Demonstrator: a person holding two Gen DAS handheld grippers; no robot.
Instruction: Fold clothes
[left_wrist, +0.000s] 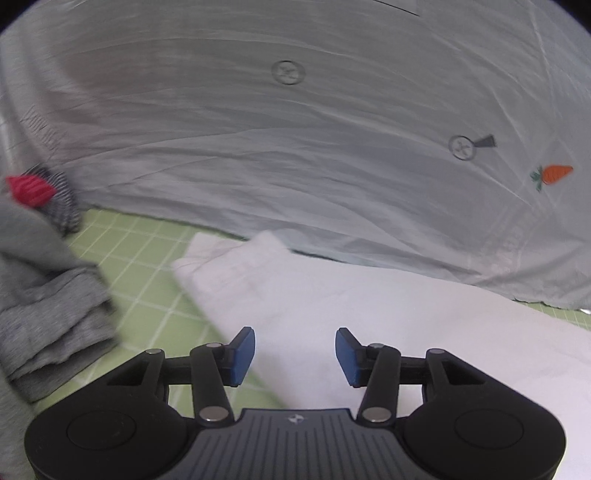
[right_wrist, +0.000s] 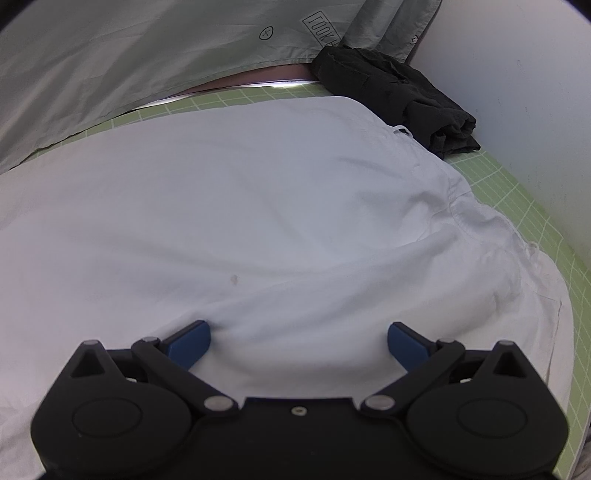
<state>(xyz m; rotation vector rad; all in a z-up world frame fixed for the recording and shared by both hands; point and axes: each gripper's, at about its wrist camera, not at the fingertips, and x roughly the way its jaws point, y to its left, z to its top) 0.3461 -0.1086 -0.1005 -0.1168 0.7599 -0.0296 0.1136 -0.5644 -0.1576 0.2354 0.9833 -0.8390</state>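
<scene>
A white garment (right_wrist: 258, 221) is spread flat on a green gridded mat (right_wrist: 517, 192) covering the table. The right gripper (right_wrist: 299, 339) is held low over the near part of this garment, its blue pads wide apart with only a gentle swell of white cloth between them; nothing is gripped. The left pad (right_wrist: 190, 341) appears to touch the fabric. A small brownish spot (right_wrist: 233, 280) is seen on the cloth ahead of the gripper. Ahead and to the right, a crumpled black garment (right_wrist: 399, 96) lies on the mat against a white wall (right_wrist: 517, 92), just beyond the white garment's far corner.

The left gripper (left_wrist: 294, 354) is held above the white garment's (left_wrist: 351, 314) left edge, its pads moderately parted and empty. To its left, a stack of folded grey clothing (left_wrist: 48, 295) rests on the mat (left_wrist: 140, 258), topped by a striped piece with a red patch (left_wrist: 31, 190). Straight ahead, the view is blocked by a person's pale grey-green shirt (left_wrist: 295, 155), printed with small circled marks and a carrot (left_wrist: 554, 175).
</scene>
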